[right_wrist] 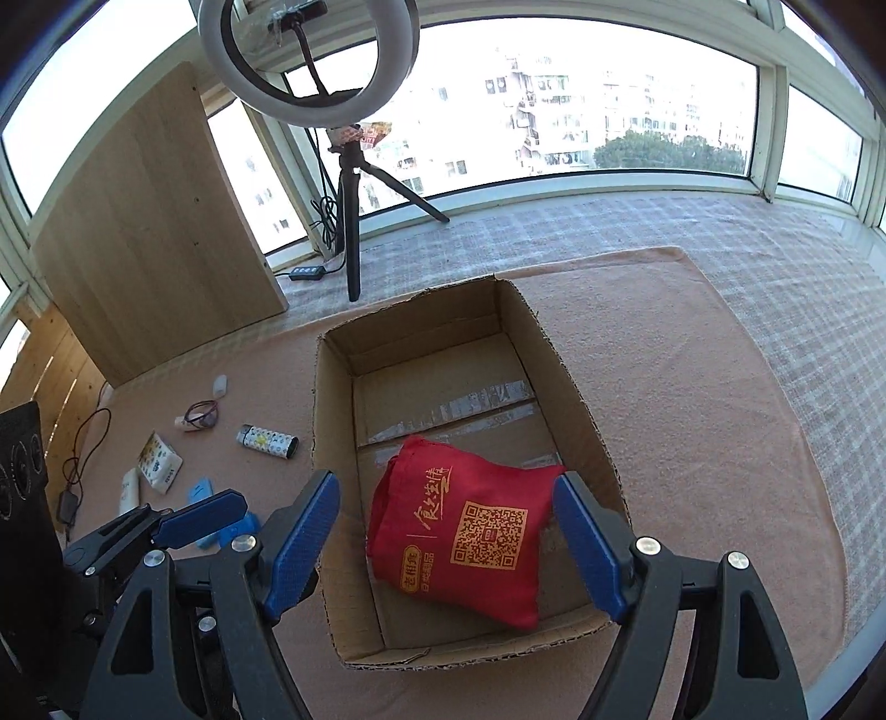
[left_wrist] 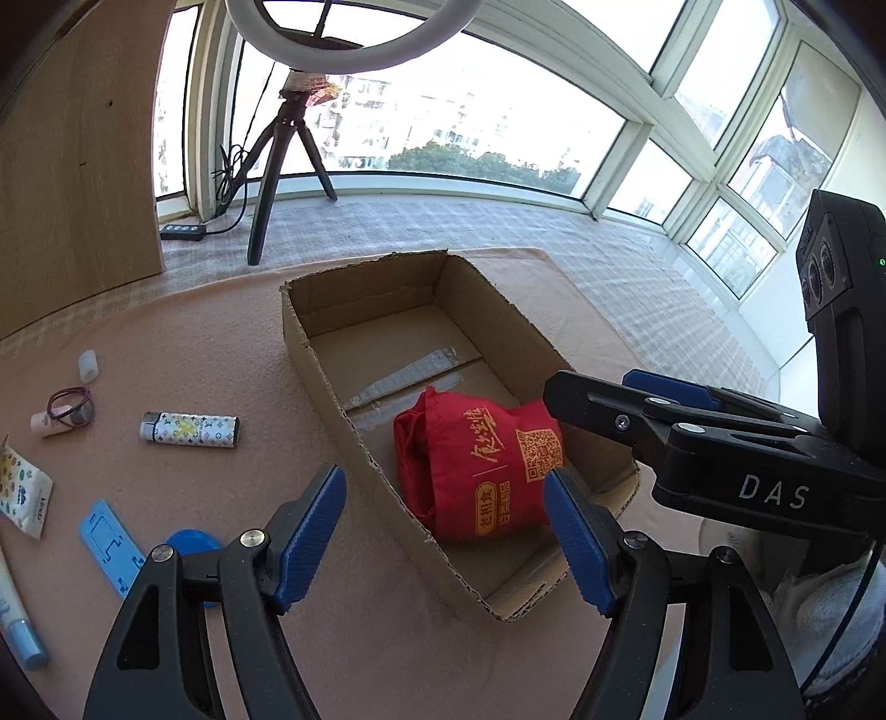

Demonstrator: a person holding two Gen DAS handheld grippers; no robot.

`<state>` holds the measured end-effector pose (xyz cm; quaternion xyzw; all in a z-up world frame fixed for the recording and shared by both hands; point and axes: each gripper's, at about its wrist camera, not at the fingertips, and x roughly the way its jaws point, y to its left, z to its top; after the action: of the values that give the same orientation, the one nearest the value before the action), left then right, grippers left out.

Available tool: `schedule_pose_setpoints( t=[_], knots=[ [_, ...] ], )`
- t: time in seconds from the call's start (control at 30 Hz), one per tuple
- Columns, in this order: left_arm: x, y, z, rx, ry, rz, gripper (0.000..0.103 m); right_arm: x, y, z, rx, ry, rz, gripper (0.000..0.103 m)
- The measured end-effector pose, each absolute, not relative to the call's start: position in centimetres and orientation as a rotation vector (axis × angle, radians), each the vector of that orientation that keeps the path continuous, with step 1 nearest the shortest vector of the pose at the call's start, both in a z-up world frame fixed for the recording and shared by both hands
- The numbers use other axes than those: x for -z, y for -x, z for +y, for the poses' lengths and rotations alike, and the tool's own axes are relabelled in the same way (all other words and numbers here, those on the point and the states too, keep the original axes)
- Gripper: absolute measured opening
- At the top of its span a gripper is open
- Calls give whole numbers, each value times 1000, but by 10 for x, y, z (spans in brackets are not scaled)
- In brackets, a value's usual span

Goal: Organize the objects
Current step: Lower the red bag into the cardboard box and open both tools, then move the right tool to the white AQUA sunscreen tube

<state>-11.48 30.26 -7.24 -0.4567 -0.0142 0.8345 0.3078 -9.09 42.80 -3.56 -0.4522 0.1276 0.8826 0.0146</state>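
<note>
1. Indoors, by a bay window, we hold our left gripper (left_wrist: 444,498) above the near left wall of an open cardboard box (left_wrist: 310,354), its blue fingers spread wide with nothing between them.
2. We hold our right gripper (right_wrist: 447,507) over the near end of the same box, its fingers likewise spread wide and empty; the left wrist view shows it coming in from the right over the box's near right corner.
3. Inside the box lies a red cloth bag (right_wrist: 465,531) printed with gold characters and a QR code, flat on the box floor at the near end; the far half of the floor is bare, crossed by strips of clear tape.
4. We see the box standing on a pink mat (right_wrist: 692,399) spread over a checked cloth.
5. Left of the box, loose on the mat, we count a patterned lighter (left_wrist: 191,427), a small white tube (left_wrist: 52,423) with a hair tie (left_wrist: 69,401) looped over it, a white cap (left_wrist: 88,365), a tissue packet (left_wrist: 22,493), a light blue phone stand (left_wrist: 111,545), a round blue lid (left_wrist: 191,545) partly hidden by our left gripper, and a blue-capped tube (left_wrist: 19,631) at the frame's edge.
6. Behind the box, a ring light (right_wrist: 307,52) on a black tripod (right_wrist: 354,221) stands before the window, beside an upright wooden board (right_wrist: 160,232).
</note>
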Motion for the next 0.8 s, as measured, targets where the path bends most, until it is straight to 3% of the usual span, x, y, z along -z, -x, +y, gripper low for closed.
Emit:
schedule_pose_setpoints(
  t=[0.8],
  knots=[
    [82,79,46,-2523,1364,-242,77,40,108,242,-2964,1615,326,76]
  ],
)
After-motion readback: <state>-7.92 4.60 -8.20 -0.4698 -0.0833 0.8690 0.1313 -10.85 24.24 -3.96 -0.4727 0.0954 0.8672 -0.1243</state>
